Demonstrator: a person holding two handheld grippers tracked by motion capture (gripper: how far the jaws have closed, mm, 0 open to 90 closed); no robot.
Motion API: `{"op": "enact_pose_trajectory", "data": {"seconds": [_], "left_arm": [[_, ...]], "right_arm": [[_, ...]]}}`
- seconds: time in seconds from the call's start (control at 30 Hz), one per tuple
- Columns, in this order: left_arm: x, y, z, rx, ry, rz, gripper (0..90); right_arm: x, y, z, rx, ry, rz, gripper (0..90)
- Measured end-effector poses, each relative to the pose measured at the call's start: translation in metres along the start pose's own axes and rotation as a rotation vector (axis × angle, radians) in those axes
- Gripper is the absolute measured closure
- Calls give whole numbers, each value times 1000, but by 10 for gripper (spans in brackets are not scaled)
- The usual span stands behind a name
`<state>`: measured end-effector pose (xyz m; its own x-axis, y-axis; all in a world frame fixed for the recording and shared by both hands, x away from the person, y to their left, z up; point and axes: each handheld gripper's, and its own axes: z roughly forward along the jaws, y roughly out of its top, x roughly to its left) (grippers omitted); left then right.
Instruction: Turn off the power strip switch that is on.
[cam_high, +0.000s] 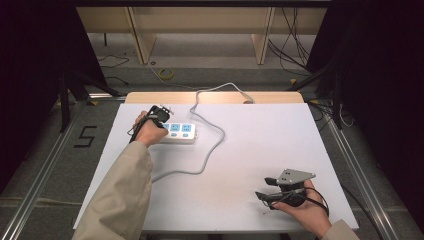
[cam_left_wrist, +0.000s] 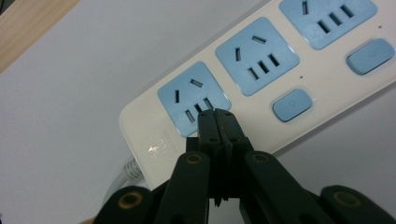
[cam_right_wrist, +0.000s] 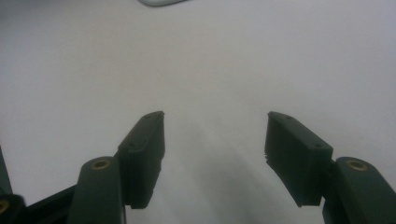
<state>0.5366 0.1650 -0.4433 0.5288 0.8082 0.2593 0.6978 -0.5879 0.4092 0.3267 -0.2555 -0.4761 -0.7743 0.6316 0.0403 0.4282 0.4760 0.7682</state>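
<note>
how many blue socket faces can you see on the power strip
3 on the white plastic power strip: end blue socket face at the shut left gripper tips, middle one, third cut by the frame edge. More may be hidden.

Overhead view; two close tabletop (cam_high: 260, 145) views

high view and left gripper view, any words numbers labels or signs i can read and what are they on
"5": black mark on the grey floor left of the table, in the high view.
Small embossed logo on the end of the power strip, just ahead of the shut left gripper: too faint to read.
Faint round symbol on each blue switch button: not legible.
No other text can be read.
</note>
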Motion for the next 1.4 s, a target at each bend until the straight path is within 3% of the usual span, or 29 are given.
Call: {"op": "enact_pose_trajectory", "data": {"seconds": [0.1, 0.27, 0.33, 0.47, 0.6, 0.7, 0.8, 0.9, 0.97, 1.07, 1.1, 1.27, 1.4], "left_arm": [[4, -2, 0, -8, -23, -26, 898], [3, -1, 0, -15, -24, -9, 898], [1, 0, -1, -28, -43, -16, 898], [-2, 3, -1, -18, -32, 4, 898], [-1, 3, -1, -16, -37, -20, 898], [-1, 2, -1, 12, -4, 12, 899], [2, -1, 0, -4, -25, -25, 899], [2, 0, -1, -2, -24, -9, 899], [0, 1, -1, -28, -61, -38, 899], [-6, 6, 0, -15, -30, 4, 899], [-7, 6, 1, -19, -43, -14, 899], [-6, 7, 1, -5, 2, -9, 900], [-2, 5, -1, 1, -16, -19, 900]], "right_arm": [[0, 0, 0, 2, 0, -2, 387], [0, 0, 0, 2, 2, 0, 386], [0, 0, 0, 2, 2, 0, 386], [0, 0, 1, 4, 3, 0, 386], [0, 0, 0, 1, 2, -2, 386], [0, 0, 0, 2, 3, -1, 386], [0, 0, 0, 2, 3, -2, 386], [0, 0, 0, 1, 5, 0, 386], [0, 0, 1, 5, 6, 2, 386], [0, 1, 1, 5, 6, 1, 386], [1, 1, 1, 4, 6, 1, 386], [0, 0, -1, -1, 4, 0, 386], [0, 0, 0, 1, 6, 2, 386]]}}
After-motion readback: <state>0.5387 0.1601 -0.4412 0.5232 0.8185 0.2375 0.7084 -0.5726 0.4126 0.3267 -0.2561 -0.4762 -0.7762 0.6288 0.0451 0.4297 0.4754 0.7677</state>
